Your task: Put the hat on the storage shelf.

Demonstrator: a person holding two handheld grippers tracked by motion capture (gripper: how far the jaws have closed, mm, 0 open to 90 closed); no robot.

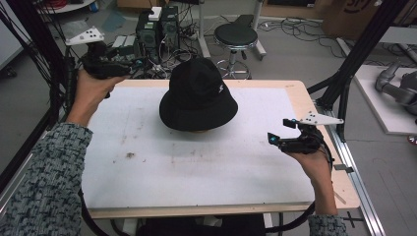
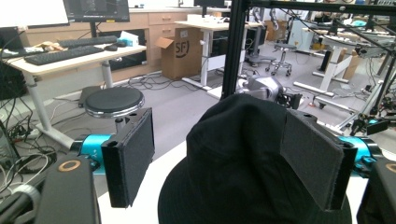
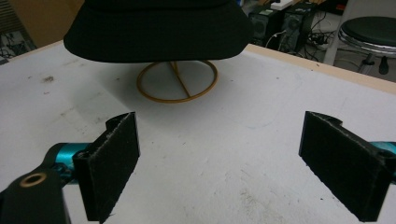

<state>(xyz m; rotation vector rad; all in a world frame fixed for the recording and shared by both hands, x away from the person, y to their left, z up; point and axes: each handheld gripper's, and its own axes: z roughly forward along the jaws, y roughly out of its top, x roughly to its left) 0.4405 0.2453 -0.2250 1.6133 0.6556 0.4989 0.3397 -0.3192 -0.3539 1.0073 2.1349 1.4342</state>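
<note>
Left tongs (image 1: 140, 63) spread wide, felt-padded, at the worktop's (image 1: 147, 162) far left corner, clear of the soft black bucket hat (image 1: 198, 96). Right tongs (image 1: 271, 138) likewise gaping over bare white surface near the right edge. Hat perched mid-worktop toward the back on a thin wooden ring stand (image 3: 177, 81), brim overhanging; scuffed open board all round.

The hat (image 1: 198, 96) sits on a stand (image 3: 177, 82) mid-table (image 1: 196, 167), stool (image 1: 236, 37) behind
</note>
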